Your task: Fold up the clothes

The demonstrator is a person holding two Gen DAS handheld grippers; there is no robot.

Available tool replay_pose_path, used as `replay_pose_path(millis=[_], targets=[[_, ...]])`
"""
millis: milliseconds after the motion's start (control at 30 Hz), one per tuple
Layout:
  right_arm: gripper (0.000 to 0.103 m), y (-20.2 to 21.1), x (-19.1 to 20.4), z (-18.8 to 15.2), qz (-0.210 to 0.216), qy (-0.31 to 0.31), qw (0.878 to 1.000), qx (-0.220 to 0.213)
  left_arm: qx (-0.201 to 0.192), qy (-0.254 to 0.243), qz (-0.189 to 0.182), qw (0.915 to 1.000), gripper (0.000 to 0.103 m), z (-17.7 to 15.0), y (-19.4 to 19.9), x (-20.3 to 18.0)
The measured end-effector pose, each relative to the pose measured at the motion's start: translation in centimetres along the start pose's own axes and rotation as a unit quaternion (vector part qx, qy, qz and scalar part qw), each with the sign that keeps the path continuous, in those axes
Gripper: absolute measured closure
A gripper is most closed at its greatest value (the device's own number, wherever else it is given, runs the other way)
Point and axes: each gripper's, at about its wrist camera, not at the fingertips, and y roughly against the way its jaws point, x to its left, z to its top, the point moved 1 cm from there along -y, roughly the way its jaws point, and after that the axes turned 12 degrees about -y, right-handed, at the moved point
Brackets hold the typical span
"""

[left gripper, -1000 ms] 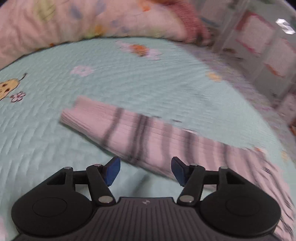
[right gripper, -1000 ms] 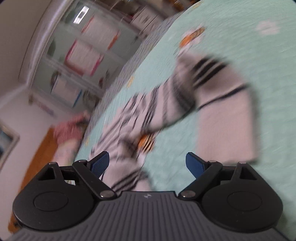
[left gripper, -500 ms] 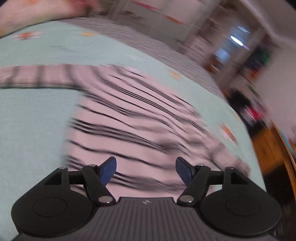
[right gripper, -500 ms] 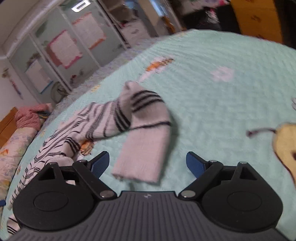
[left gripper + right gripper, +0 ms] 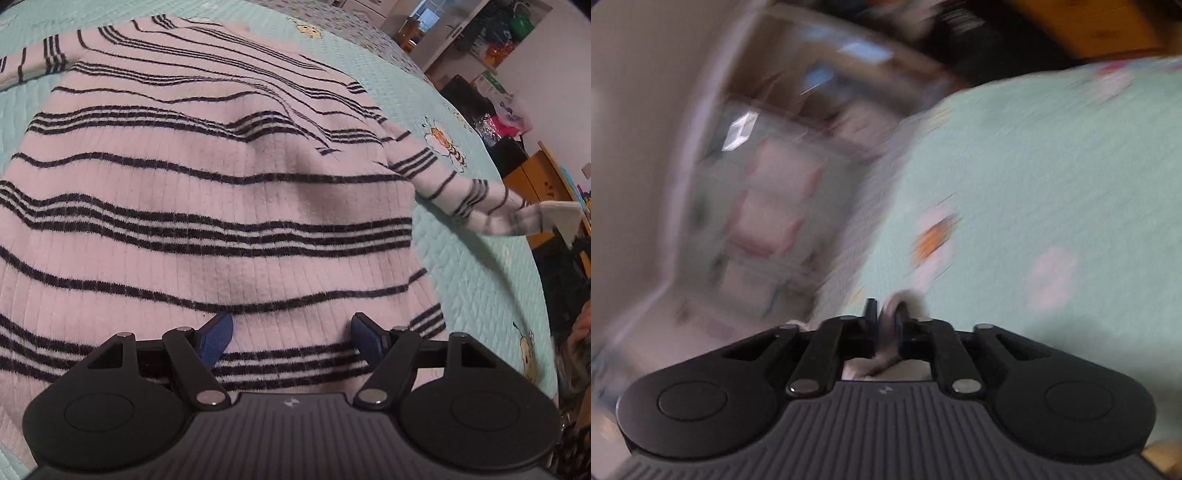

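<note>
A pale pink sweater (image 5: 207, 192) with black stripes lies spread on the mint quilted bed (image 5: 476, 280). My left gripper (image 5: 291, 338) hovers open just above its lower body, blue pads apart, nothing between them. The sweater's right sleeve (image 5: 476, 199) is lifted off the bed toward the right, its pale cuff (image 5: 557, 218) raised and blurred. In the blurred right wrist view my right gripper (image 5: 886, 321) is shut on a fold of pale fabric, the sleeve cuff (image 5: 888, 354), above the bed (image 5: 1052, 192). The left sleeve (image 5: 33, 62) lies flat at the upper left.
The bed's edge (image 5: 539, 295) curves down the right side of the left wrist view. Beyond it stand a wooden piece of furniture (image 5: 546, 177), dark chairs and cluttered shelves (image 5: 495, 33). A glass-fronted cabinet (image 5: 768, 206) shows, smeared, in the right wrist view.
My right gripper was open over the sleeve cuff; it has shut on the cuff and lifted it, swinging fast. The left gripper swept from the left sleeve onto the sweater's body, still open.
</note>
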Motion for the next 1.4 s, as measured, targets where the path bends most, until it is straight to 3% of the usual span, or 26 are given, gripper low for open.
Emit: replay_pose_path(millis=[33, 67, 100, 167, 300, 400, 500, 633, 667, 733, 767, 800, 867, 967, 1033, 1067, 1200, 1400], targets=[[0.070, 0.4, -0.4, 1.5, -0.004, -0.020, 1.000, -0.012, 0.000, 0.000, -0.001, 1.0000, 0.028, 0.0, 0.0, 0.0], [0.056, 0.8, -0.8, 3.0, -0.008, -0.040, 0.999, -0.025, 0.000, 0.000, -0.003, 1.0000, 0.028, 0.1, 0.0, 0.0], [0.051, 1.1, -1.1, 4.5, -0.012, -0.061, 0.997, -0.037, -0.001, -0.003, -0.004, 1.0000, 0.027, 0.1, -0.1, -0.1], [0.050, 1.6, -2.0, 4.4, 0.000, -0.074, 0.997, -0.027, -0.005, -0.015, -0.006, 0.9999, 0.022, 0.1, -0.2, -0.4], [0.041, 1.7, -3.4, -1.2, 0.007, -0.083, 0.995, 0.047, -0.004, -0.050, 0.000, 0.9988, 0.012, -0.1, -0.3, -1.5], [0.041, 1.8, -4.1, -4.2, -0.004, -0.118, 0.992, 0.049, 0.001, -0.070, 0.003, 0.9976, 0.005, -0.2, -0.8, -2.3], [0.035, 0.2, -2.9, -4.8, -0.001, -0.110, 0.993, 0.037, -0.003, -0.070, -0.001, 0.9975, 0.000, -0.3, -1.0, -2.4], [0.035, -2.8, -2.7, -3.8, 0.022, -0.162, 0.986, 0.012, -0.008, -0.063, -0.003, 0.9980, 0.000, -0.3, -1.1, -2.5], [0.036, -3.6, -2.6, -3.6, 0.027, -0.175, 0.984, 0.006, -0.010, -0.064, -0.005, 0.9979, 0.000, -0.3, -1.0, -2.4], [0.054, -4.8, -2.7, -3.3, 0.041, -0.201, 0.979, 0.002, -0.014, -0.066, -0.009, 0.9977, 0.000, -0.4, -1.0, -2.2], [0.086, -5.3, -2.8, -3.2, 0.049, -0.209, 0.977, 0.013, -0.016, -0.068, -0.011, 0.9975, 0.000, -0.5, -1.1, -2.1], [0.094, -5.6, -2.7, -2.9, 0.057, -0.214, 0.975, 0.023, -0.016, -0.069, -0.011, 0.9974, 0.000, -0.4, -1.1, -2.1], [0.094, -5.7, -2.2, -2.3, 0.076, -0.213, 0.974, 0.033, -0.014, -0.068, -0.014, 0.9975, 0.000, -0.3, -1.1, -2.0], [0.094, -1.7, 1.0, -0.1, 0.130, -0.119, 0.984, -0.032, -0.013, -0.059, -0.025, 0.9979, 0.000, -0.2, -1.0, -1.5], [0.094, -0.1, 1.8, 0.6, 0.122, -0.078, 0.988, -0.058, -0.014, -0.047, -0.034, 0.9982, 0.000, -0.1, -0.9, -1.1], [0.094, 0.3, 1.8, 0.7, 0.109, -0.061, 0.990, -0.064, -0.015, -0.040, -0.038, 0.9983, 0.000, 0.0, -0.9, -0.8], [0.094, -3.3, -1.7, -1.5, -0.020, -0.035, 0.999, -0.014, -0.014, -0.031, -0.045, 0.9984, 0.000, 0.1, -0.8, -0.5], [0.092, -2.4, -3.7, -2.1, -0.019, -0.057, 0.997, -0.038, -0.007, -0.031, -0.058, 0.9978, 0.000, 0.2, -0.8, -0.1]])
